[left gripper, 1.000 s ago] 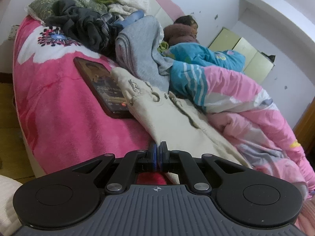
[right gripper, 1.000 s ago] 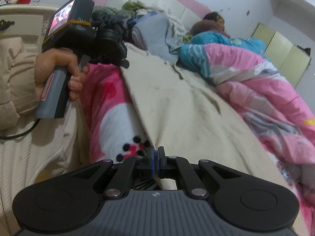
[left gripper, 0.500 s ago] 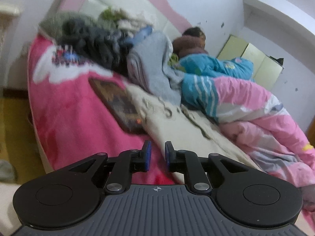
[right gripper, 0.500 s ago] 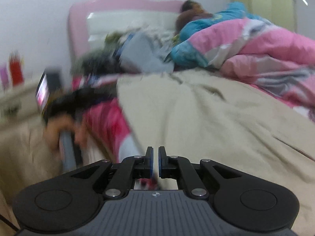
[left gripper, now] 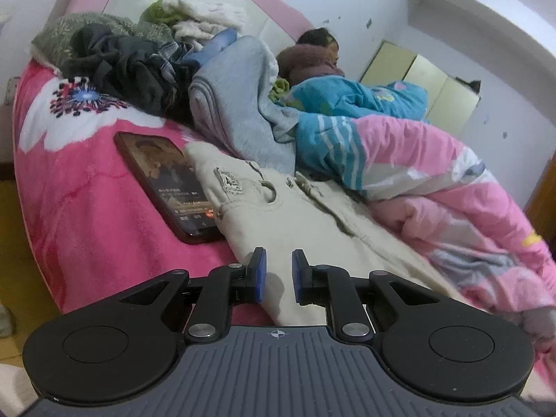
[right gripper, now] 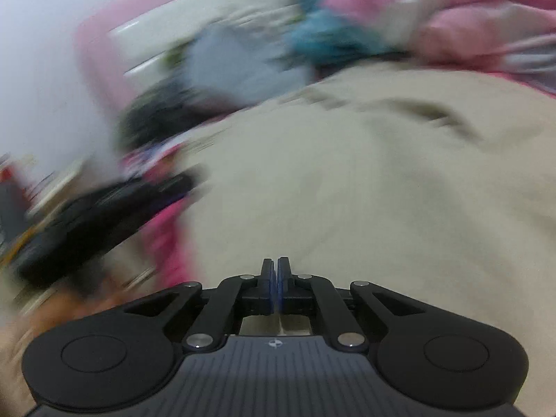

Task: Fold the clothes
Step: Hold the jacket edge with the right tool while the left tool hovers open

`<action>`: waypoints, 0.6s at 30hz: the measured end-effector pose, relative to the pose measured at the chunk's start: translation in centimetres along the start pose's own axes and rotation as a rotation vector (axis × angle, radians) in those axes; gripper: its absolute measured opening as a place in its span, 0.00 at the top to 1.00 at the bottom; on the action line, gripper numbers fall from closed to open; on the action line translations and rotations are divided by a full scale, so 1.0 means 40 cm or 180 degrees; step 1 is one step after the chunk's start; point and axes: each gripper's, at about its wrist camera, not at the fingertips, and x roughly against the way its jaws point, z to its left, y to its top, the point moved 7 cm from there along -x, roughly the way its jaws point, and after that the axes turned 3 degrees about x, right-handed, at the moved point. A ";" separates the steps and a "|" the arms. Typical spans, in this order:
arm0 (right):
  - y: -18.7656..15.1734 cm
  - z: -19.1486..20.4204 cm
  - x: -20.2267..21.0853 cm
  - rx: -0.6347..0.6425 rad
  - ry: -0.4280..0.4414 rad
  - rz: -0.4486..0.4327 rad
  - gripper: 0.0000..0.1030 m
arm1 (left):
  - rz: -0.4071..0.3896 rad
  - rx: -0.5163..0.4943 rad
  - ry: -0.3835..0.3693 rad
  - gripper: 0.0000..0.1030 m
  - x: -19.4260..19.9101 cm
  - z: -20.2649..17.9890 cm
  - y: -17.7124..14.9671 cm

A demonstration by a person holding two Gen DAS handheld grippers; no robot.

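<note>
A beige garment [left gripper: 295, 215] lies spread along the pink bed, its patch and buttons facing up. My left gripper [left gripper: 278, 264] hovers at the garment's near corner. Its jaws stand slightly parted and its pads press on nothing. In the heavily blurred right wrist view, the same beige garment [right gripper: 365, 180] fills the middle. My right gripper [right gripper: 277, 267] is over it with its pads shut together, and no cloth shows between them. A black smear at the left is the other hand-held gripper [right gripper: 97, 222].
A phone [left gripper: 166, 180] with a lit screen lies on the pink floral blanket [left gripper: 76, 187], touching the garment's left edge. A grey garment [left gripper: 236, 97] and a dark clothes pile [left gripper: 132, 66] sit near the headboard. A person [left gripper: 319, 55] lies under a pink and blue quilt [left gripper: 434, 166].
My left gripper's jaws have parted from shut and the hand has stayed about where it was. My right gripper has swung sideways and rolled over the beige garment, which blurs its view.
</note>
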 end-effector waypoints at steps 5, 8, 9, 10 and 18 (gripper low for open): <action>0.070 0.015 -0.005 0.0055 0.0122 0.0096 1.00 | 0.0060 0.0127 -0.0034 0.85 -0.009 0.013 0.000; 0.205 -0.091 -0.049 -0.0169 -0.0362 -0.0237 1.00 | 0.0068 0.0139 -0.0053 0.85 -0.009 0.017 0.000; 0.239 -0.122 -0.070 -0.0258 -0.0491 -0.0314 1.00 | 0.0071 0.0149 -0.0058 0.85 -0.009 0.019 0.000; 0.254 -0.145 -0.099 -0.0346 -0.0545 -0.0305 1.00 | 0.0074 0.0159 -0.0063 0.85 -0.008 0.020 0.000; 0.203 -0.029 -0.205 0.0095 -0.0016 0.0082 1.00 | 0.0078 0.0295 -0.0048 0.85 -0.009 0.032 0.005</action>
